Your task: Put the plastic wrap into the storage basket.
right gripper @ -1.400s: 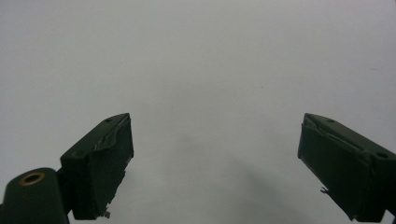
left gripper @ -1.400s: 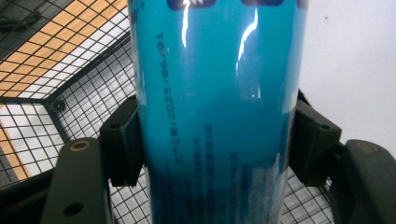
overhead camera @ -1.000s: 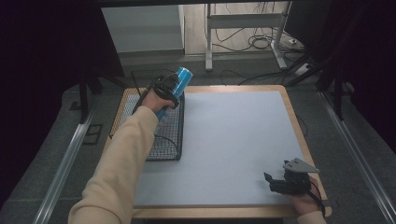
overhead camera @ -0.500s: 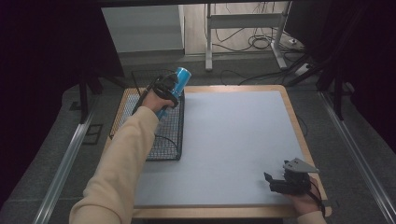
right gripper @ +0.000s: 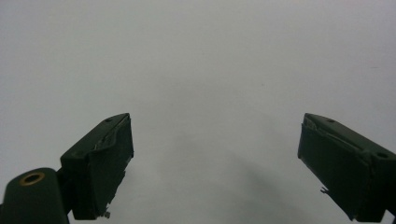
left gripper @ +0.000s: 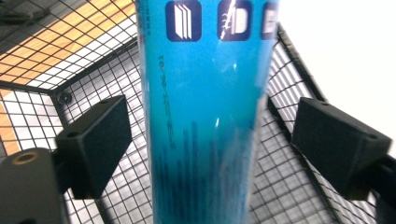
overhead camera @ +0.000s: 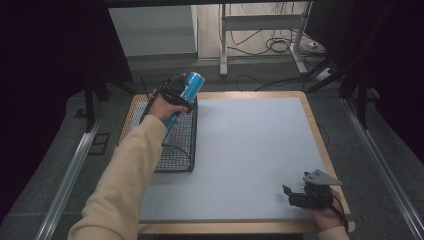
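Left claw (left gripper: 205,140) newly apart around tube (left gripper: 205,116)

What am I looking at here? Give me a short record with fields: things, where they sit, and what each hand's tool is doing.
held thing: blue plastic tube, standing between the jaws, pads clear of it
container: black wire mesh basket, on the table's left side
surface: pale grey mat on a wooden table
left gripper: jaws have just been opening, over the basket
right gripper: open, empty, resting on the mat's near right corner

The blue tube (left gripper: 205,116) is looking glossy plastic, the basket (overhead camera: 177,150) black wire mesh, the table (overhead camera: 250,145) matt grey, wood-edged.
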The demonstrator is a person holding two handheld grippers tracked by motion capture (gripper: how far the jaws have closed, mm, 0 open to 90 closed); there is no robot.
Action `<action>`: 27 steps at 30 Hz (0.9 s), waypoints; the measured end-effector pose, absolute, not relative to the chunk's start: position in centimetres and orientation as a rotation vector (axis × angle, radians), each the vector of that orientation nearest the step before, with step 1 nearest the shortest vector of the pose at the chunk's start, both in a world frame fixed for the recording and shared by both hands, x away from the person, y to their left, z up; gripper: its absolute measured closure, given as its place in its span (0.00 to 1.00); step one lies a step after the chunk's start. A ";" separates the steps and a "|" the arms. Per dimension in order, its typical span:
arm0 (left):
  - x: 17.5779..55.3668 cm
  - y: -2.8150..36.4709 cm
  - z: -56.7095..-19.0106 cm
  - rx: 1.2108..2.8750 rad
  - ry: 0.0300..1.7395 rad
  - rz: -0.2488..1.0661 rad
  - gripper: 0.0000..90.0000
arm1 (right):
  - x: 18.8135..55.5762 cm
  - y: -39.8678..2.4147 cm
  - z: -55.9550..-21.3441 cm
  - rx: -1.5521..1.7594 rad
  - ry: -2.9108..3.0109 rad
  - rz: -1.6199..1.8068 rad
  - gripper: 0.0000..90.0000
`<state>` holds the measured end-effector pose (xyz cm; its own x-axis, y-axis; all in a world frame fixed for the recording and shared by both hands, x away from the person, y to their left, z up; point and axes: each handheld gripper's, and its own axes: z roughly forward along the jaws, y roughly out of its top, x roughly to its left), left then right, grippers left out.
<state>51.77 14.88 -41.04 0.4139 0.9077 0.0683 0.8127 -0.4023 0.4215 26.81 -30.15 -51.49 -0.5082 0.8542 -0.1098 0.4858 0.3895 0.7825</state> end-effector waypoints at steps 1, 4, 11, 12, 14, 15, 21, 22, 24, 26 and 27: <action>51.3 14.9 -40.7 2.340 1.474 0.408 0.12 | 26.8 -30.1 -51.5 1.146 2.146 0.965 0.12; 49.8 14.7 -39.5 2.320 1.428 0.417 0.12 | 26.7 -30.1 -51.4 1.144 2.143 0.966 0.12; 45.3 13.0 -37.1 2.307 1.234 0.395 0.13 | 26.6 -29.9 -51.3 1.142 2.142 0.965 0.12; 44.5 12.7 -37.0 2.304 1.213 0.387 0.13 | 26.6 -29.9 -51.3 1.138 2.142 0.963 0.12; 43.0 12.0 -36.9 2.304 1.161 0.376 0.14 | 26.6 -29.8 -51.3 1.135 2.142 0.965 0.12; 42.3 11.8 -36.9 2.307 1.136 0.362 0.14 | 26.5 -29.8 -51.3 1.135 2.142 0.967 0.12; 38.5 10.9 -37.2 2.271 1.025 0.331 0.15 | 26.5 -29.8 -51.1 1.128 2.136 0.972 0.12; 37.7 10.7 -37.4 2.258 1.008 0.331 0.15 | 26.5 -29.8 -51.1 1.127 2.133 0.973 0.12; 35.6 10.2 -38.1 2.245 0.948 0.326 0.15 | 26.5 -29.8 -51.1 1.129 2.129 0.975 0.12; 34.4 9.8 -38.7 2.241 0.914 0.327 0.16 | 26.5 -29.8 -51.1 1.127 2.128 0.973 0.12; 33.8 9.6 -39.0 2.245 0.898 0.327 0.16 | 26.4 -29.7 -51.0 1.128 2.128 0.973 0.12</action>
